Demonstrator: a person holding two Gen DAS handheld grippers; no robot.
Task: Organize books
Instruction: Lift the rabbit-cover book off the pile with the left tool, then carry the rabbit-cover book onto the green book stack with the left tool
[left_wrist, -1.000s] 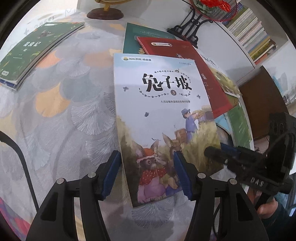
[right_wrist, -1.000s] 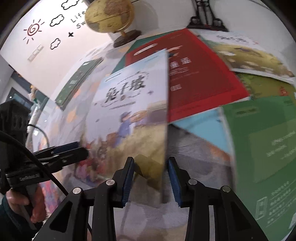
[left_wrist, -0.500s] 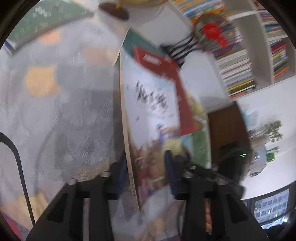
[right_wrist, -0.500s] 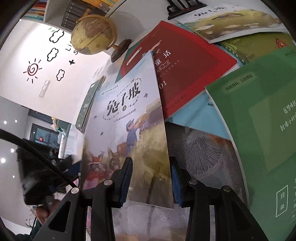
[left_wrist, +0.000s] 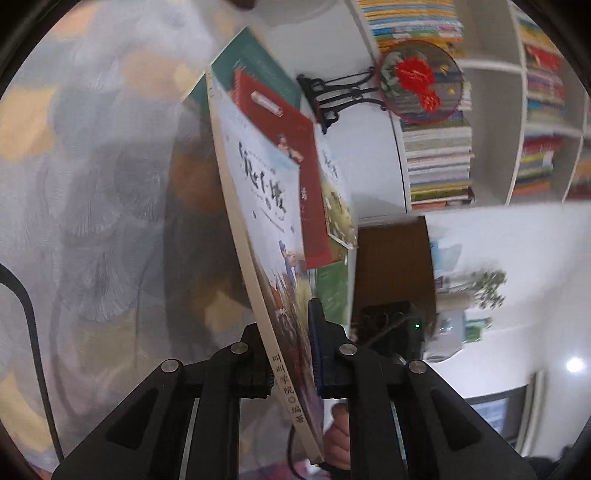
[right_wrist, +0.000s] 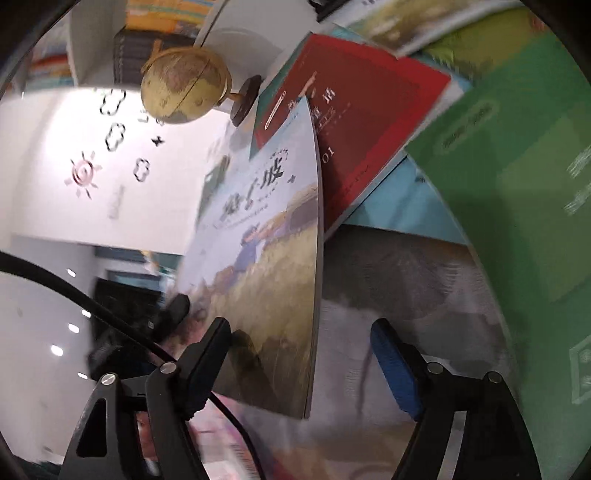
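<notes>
My left gripper (left_wrist: 291, 363) is shut on the rabbit picture book (left_wrist: 266, 206) at its spine end and holds it tilted up on edge above the tablecloth. The same rabbit book (right_wrist: 269, 236) shows in the right wrist view, its page edge between my right gripper's (right_wrist: 306, 365) spread fingers. The right gripper is open and does not pinch it. A red book (right_wrist: 369, 107), a green book (right_wrist: 517, 177) and a light blue book (right_wrist: 402, 206) lie overlapped on the table behind.
A globe (right_wrist: 184, 85) stands at the table's far edge. A red round fan on a black stand (left_wrist: 417, 79) stands by the white bookshelf (left_wrist: 439, 158) full of books. The patterned tablecloth (left_wrist: 103, 206) lies to the left.
The left gripper closed on the rabbit book and tipped it from flat up onto its edge. The right gripper opened and let go of the book's other edge.
</notes>
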